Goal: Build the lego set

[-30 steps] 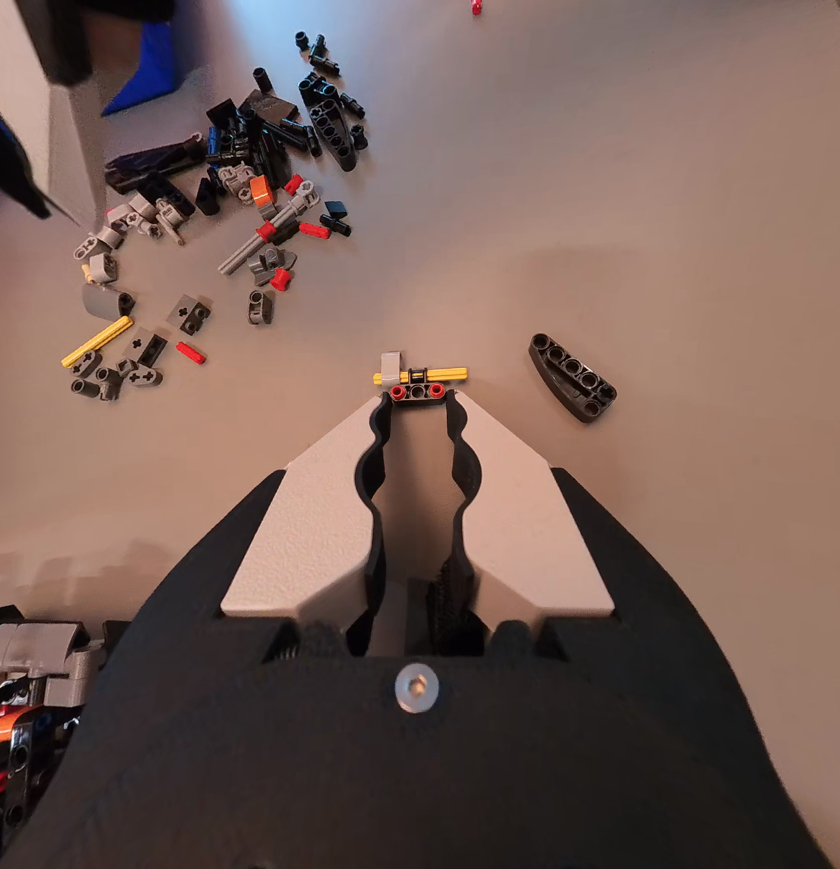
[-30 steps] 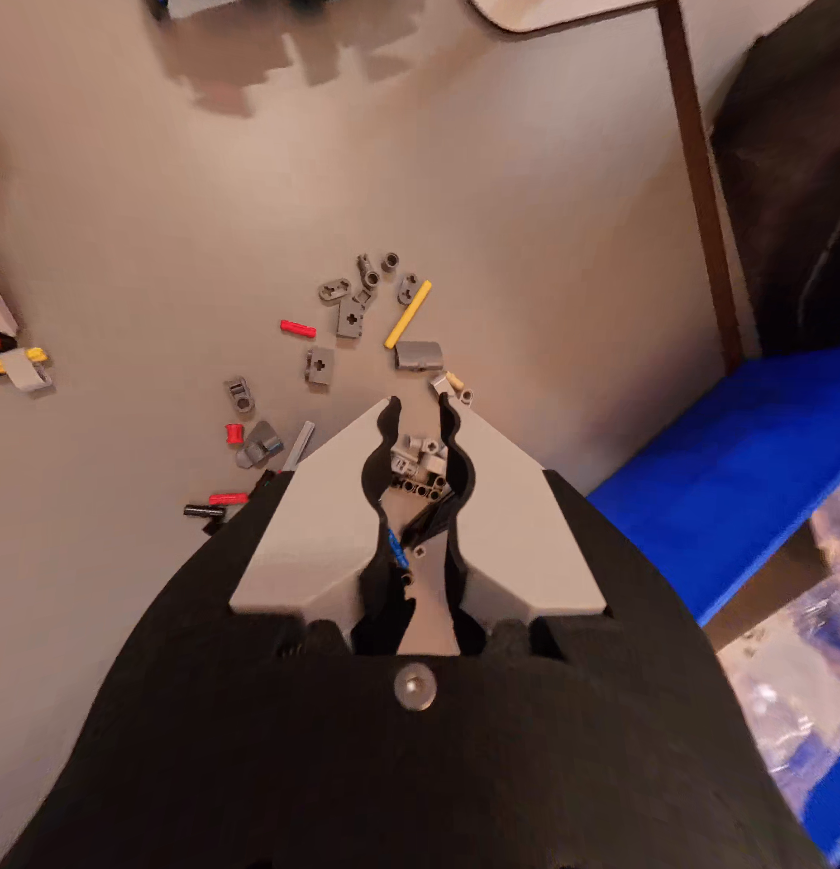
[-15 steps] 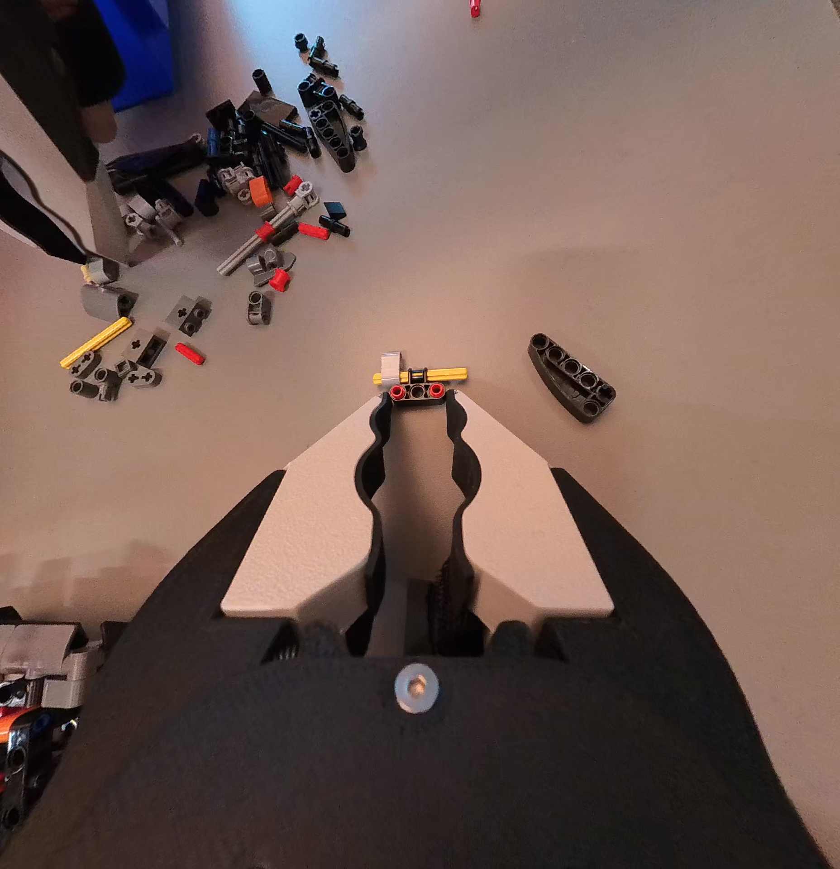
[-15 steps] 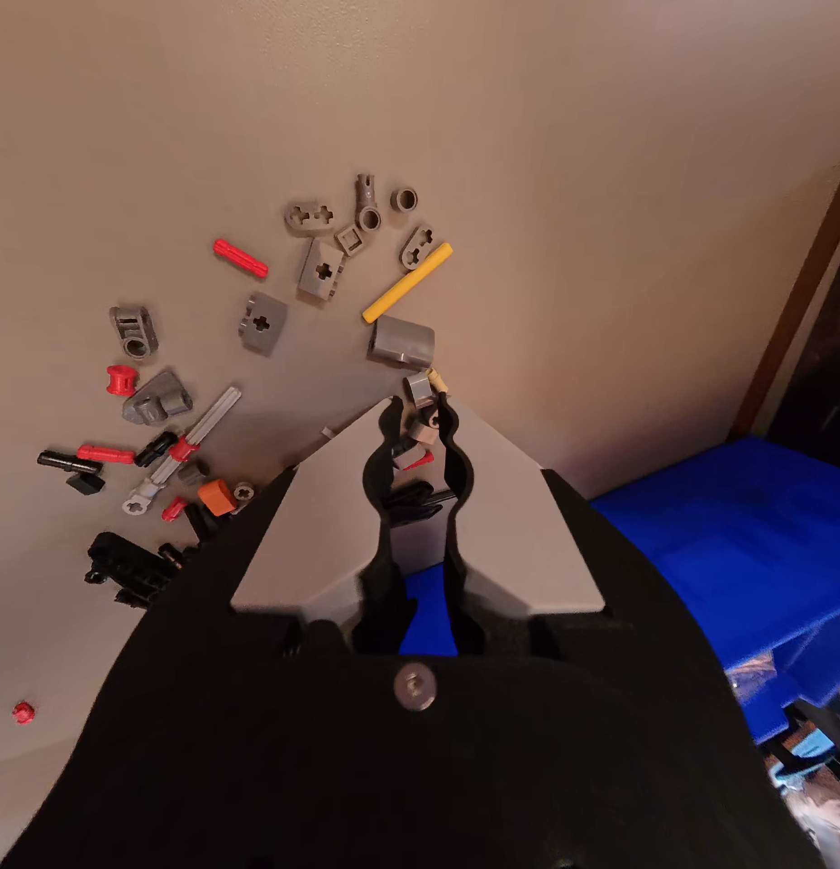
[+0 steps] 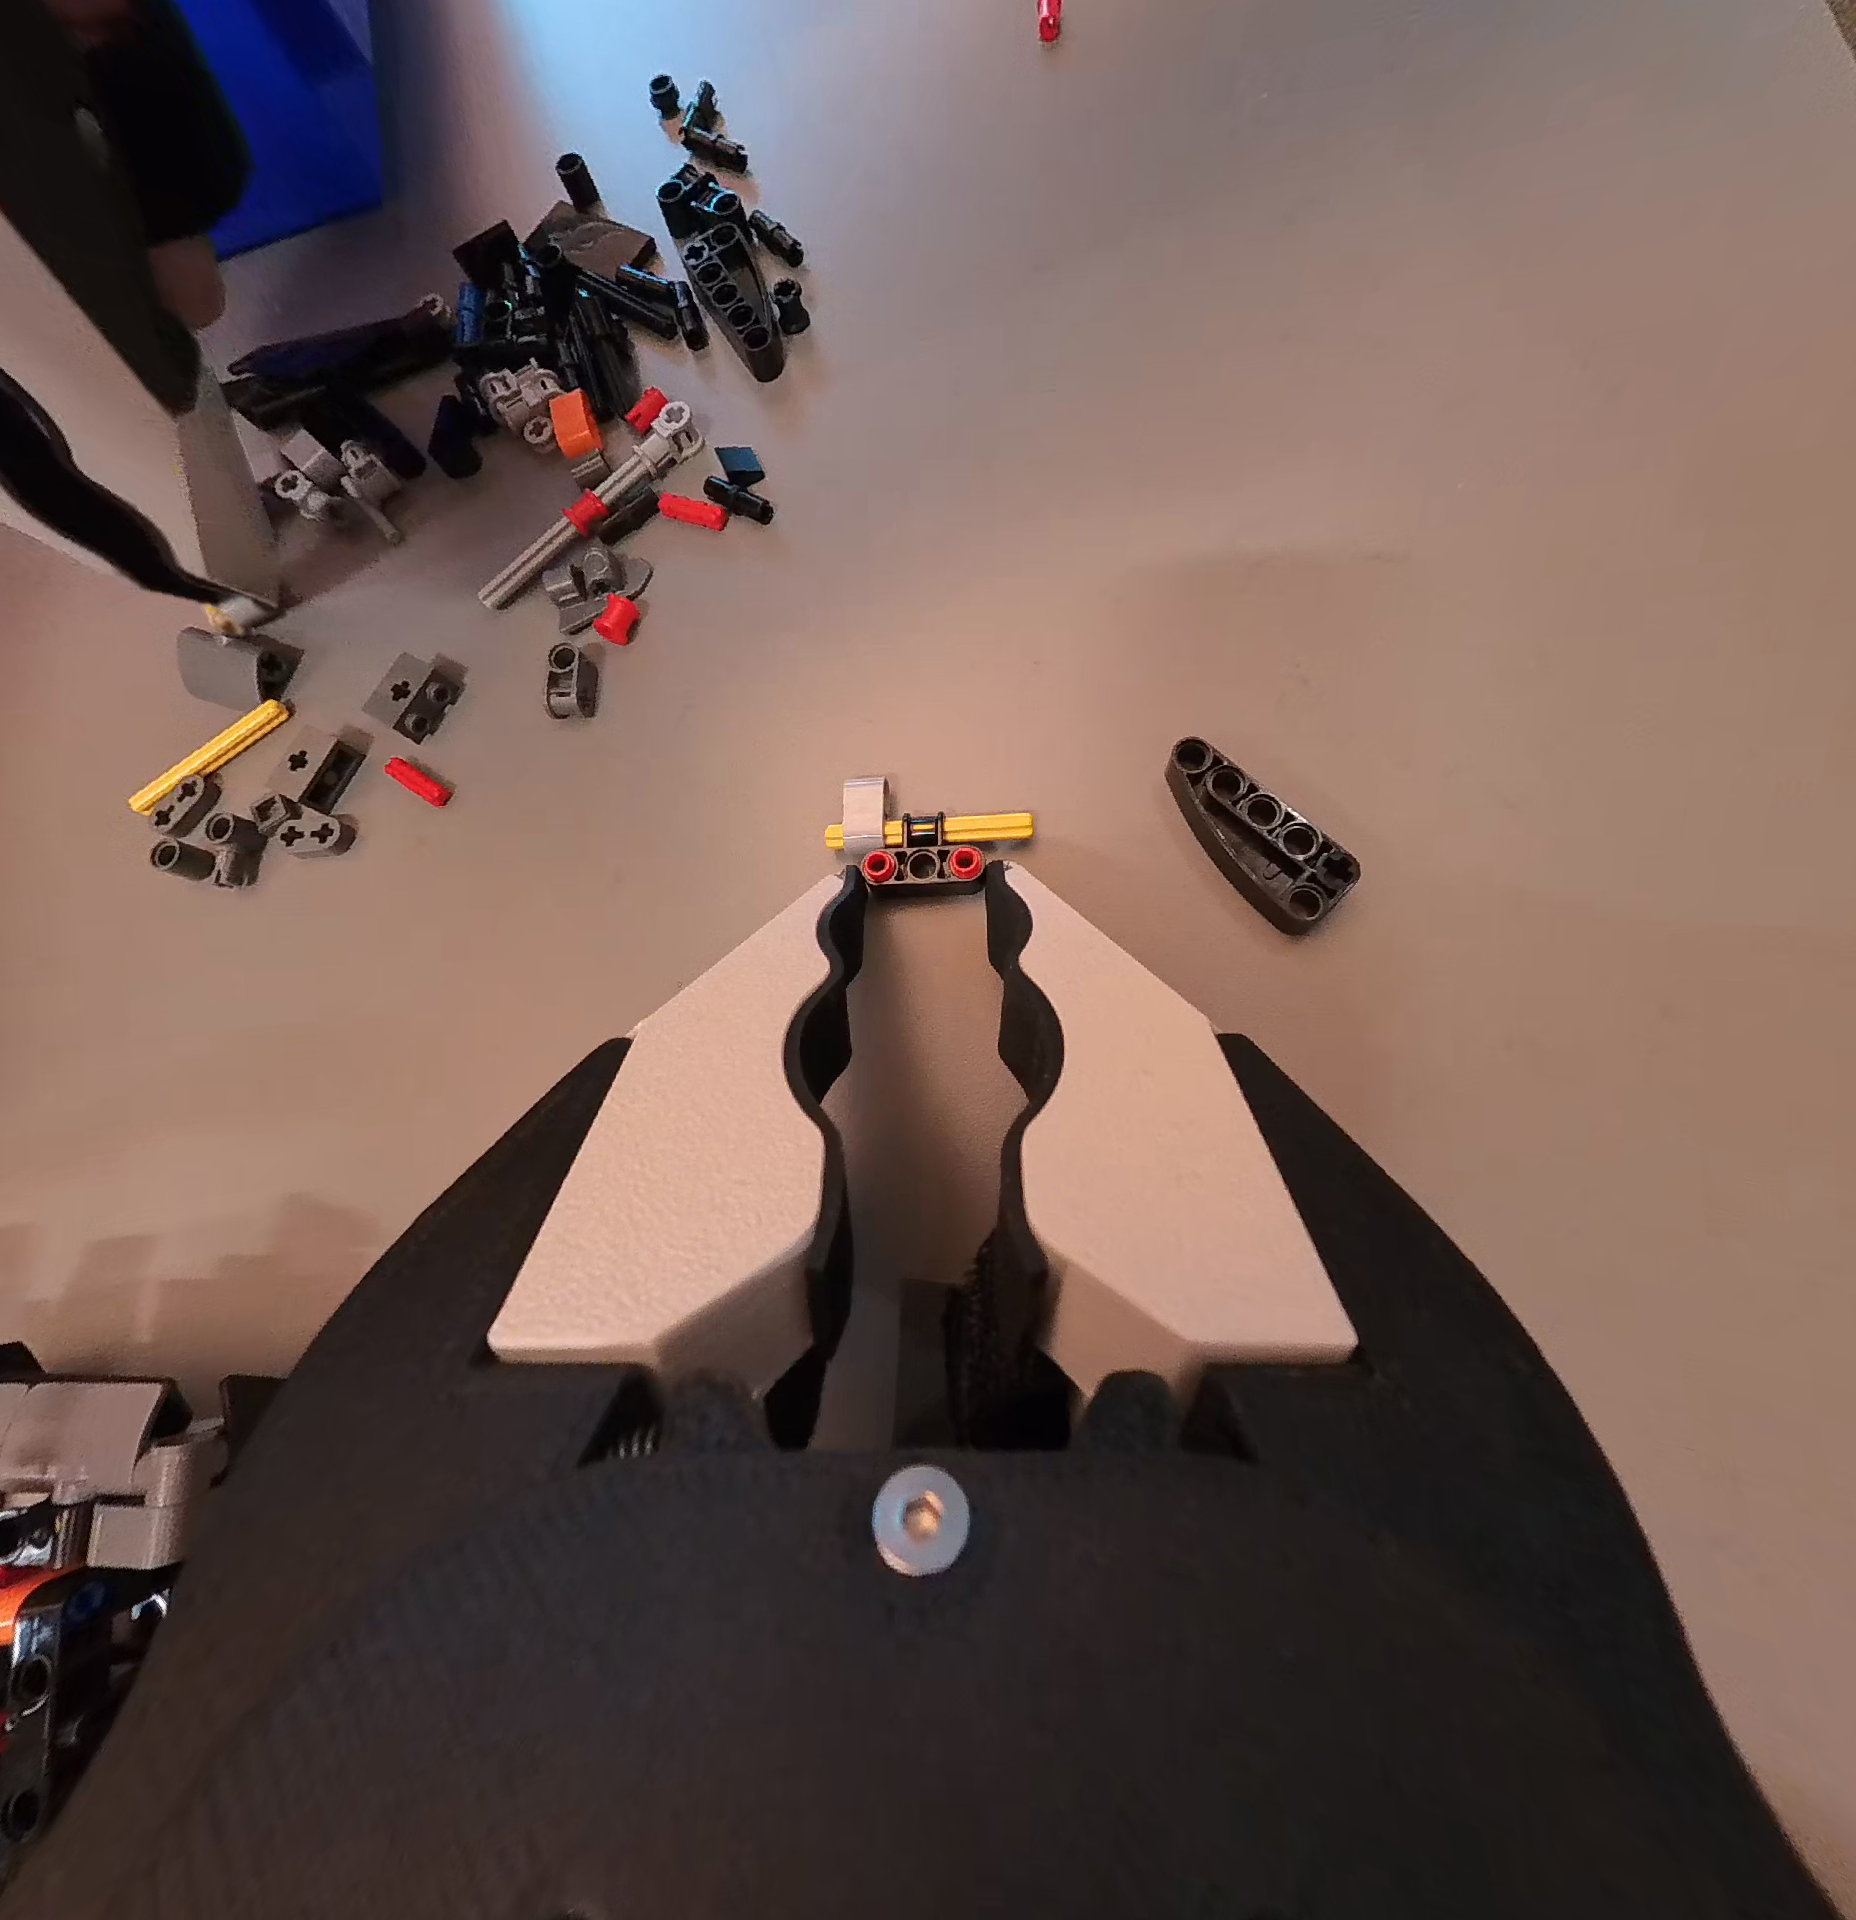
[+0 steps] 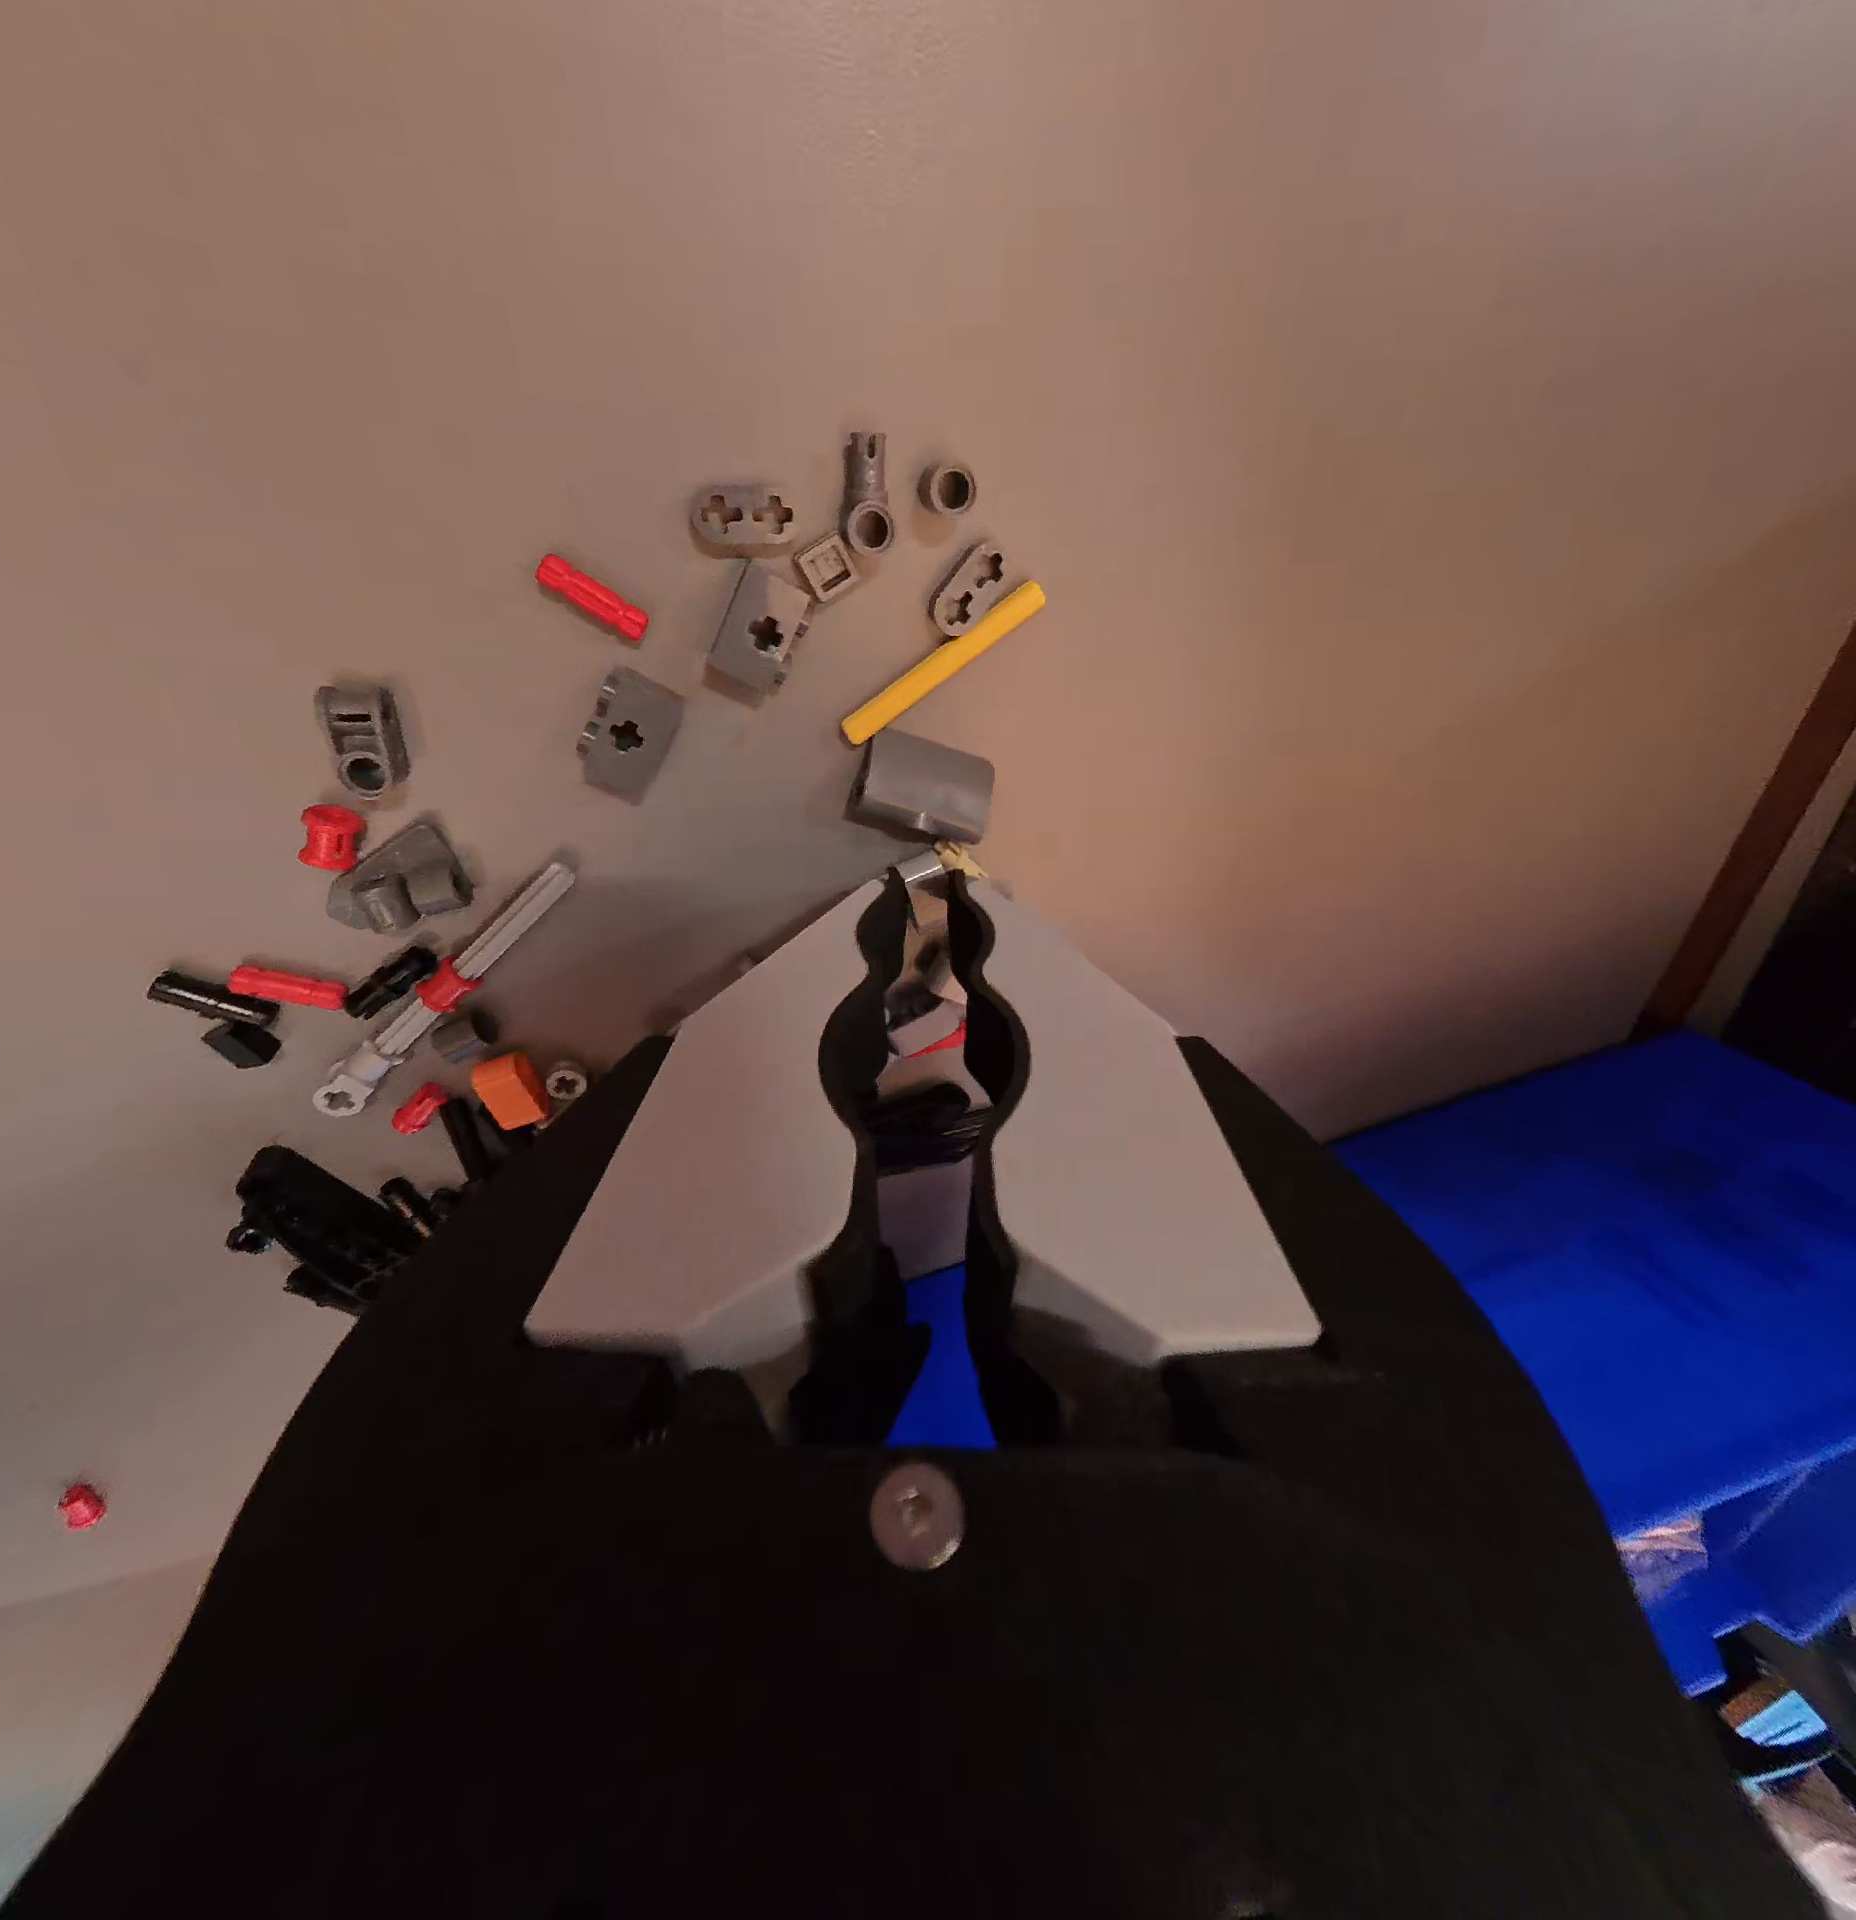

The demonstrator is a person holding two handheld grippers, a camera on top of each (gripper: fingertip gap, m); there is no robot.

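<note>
— Which gripper is nearer the loose parts right now?

— The right gripper (image 6: 926,883). Its black fingers are drawn close together on a small pale grey plastic connector with a tan peg (image 6: 934,864), right at the tips. That piece sits on the beige tabletop (image 6: 1319,312), just beside a dark grey curved plastic block (image 6: 924,781) and near the loose yellow plastic axle (image 6: 945,661). Whether it is truly pinched or only touched, I can't quite tell.

— And the left one?

— The left gripper (image 5: 925,883) is clamped on a short black plastic beam with two red pins in its holes (image 5: 923,864). Attached just beyond it is a yellow cross-axle carrying a light grey connector and a black bush (image 5: 929,829).

— How does that lie?

— Its long axis runs crosswise to the left fingers, side to side; the grey connector is at its left end, the bare end points right. The right gripper's small piece lies well off to the left of it, so I'd judge it must be carried across and lined up along that axis.
</note>
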